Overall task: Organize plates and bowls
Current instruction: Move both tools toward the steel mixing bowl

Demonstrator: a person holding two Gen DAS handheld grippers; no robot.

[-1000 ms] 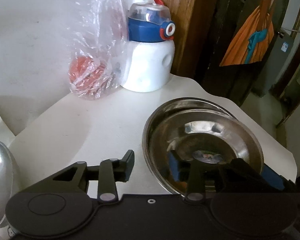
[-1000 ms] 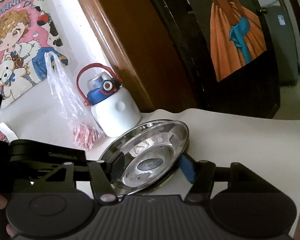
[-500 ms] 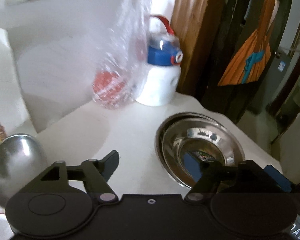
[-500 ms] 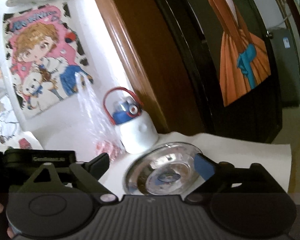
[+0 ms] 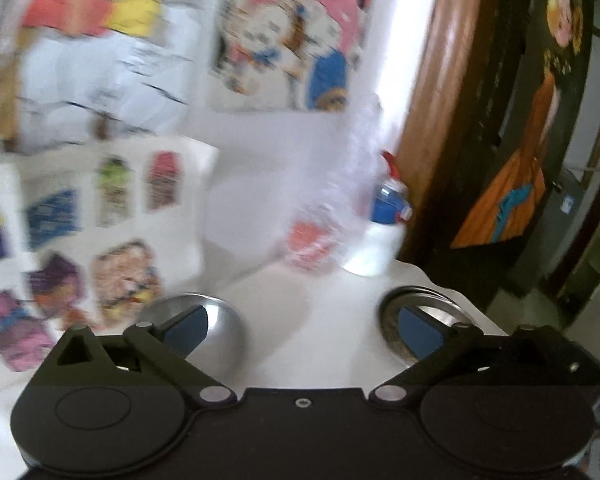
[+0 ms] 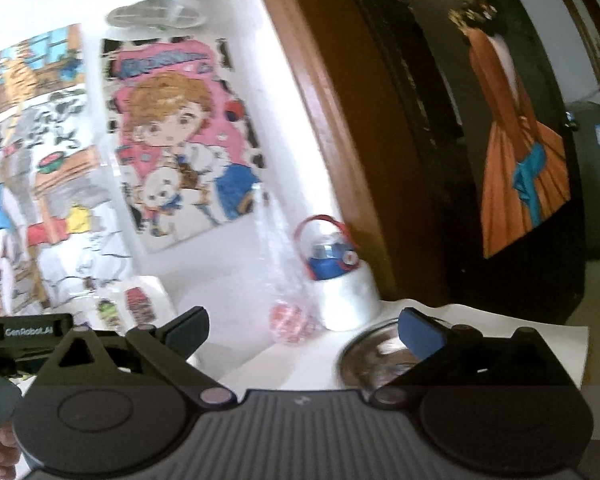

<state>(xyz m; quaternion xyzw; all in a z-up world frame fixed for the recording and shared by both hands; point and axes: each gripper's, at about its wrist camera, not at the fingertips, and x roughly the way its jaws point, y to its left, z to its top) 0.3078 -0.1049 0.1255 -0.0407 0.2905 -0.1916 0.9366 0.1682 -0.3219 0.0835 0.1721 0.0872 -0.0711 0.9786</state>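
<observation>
Left wrist view, blurred: our left tool (image 5: 302,326) hangs above the white bench (image 5: 312,320) with its jaws spread wide and nothing between them. One steel bowl (image 5: 220,322) sits mouth-down just behind the left finger; one steel plate (image 5: 416,308) lies flat behind the right finger, near the bench's right edge. We judge both light, rigid and slick. For the plate, the thin raised rim is the only purchase, so pinch it edge-on; the domed bowl offers nothing on top, so we would take its lip at the bench. Expect ringing and skating, not breakage. Behind stand one white bottle with a blue cap (image 5: 380,236) and one clear plastic bag (image 5: 320,236) holding something red. Right wrist view: our right tool (image 6: 303,326) is likewise spread wide and empty, held high. The plate (image 6: 374,354) shows below its right finger, well short of the pads; it may be two plates nested, the blur won't settle it. The bowl is not seen here. Count: one bowl, one plate sure, one bottle (image 6: 346,292), one bag (image 6: 292,316).
</observation>
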